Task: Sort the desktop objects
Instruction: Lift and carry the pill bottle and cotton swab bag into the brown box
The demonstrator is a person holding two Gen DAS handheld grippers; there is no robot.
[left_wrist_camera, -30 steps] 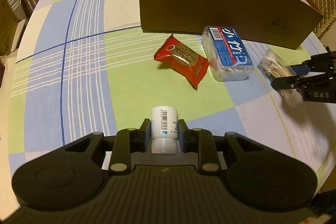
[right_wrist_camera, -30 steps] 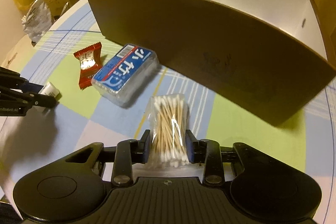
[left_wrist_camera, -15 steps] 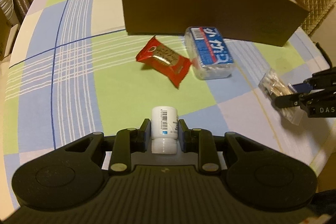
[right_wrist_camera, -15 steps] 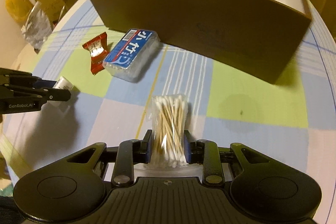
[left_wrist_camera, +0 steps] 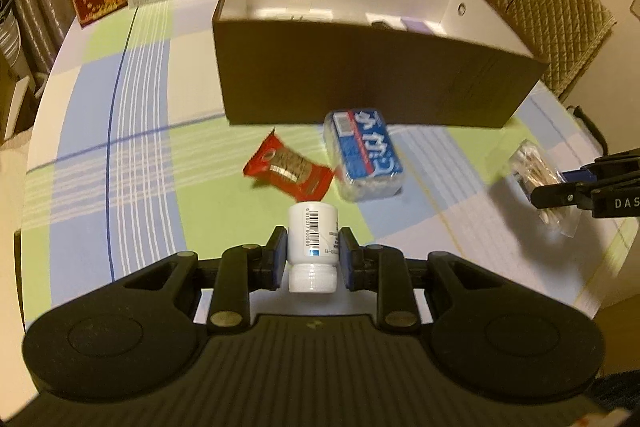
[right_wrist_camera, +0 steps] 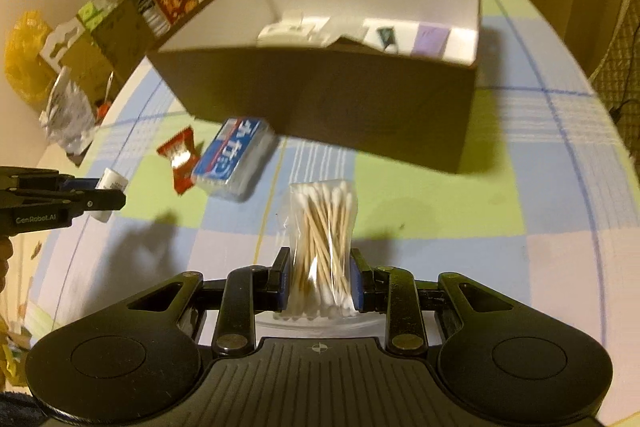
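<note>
We find the left tool (left_wrist_camera: 313, 254) clamped on the white bottle (left_wrist_camera: 313, 235) and the right tool (right_wrist_camera: 321, 282) clamped on the cotton-swab packet (right_wrist_camera: 323, 223), both above the table (left_wrist_camera: 132, 155) with the open brown box (left_wrist_camera: 360, 75) straight ahead, the right tool nearer.

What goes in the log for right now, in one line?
left gripper: holds white bottle | right gripper: holds cotton swabs | brown box: ahead | candy, blue pack: on table
</note>
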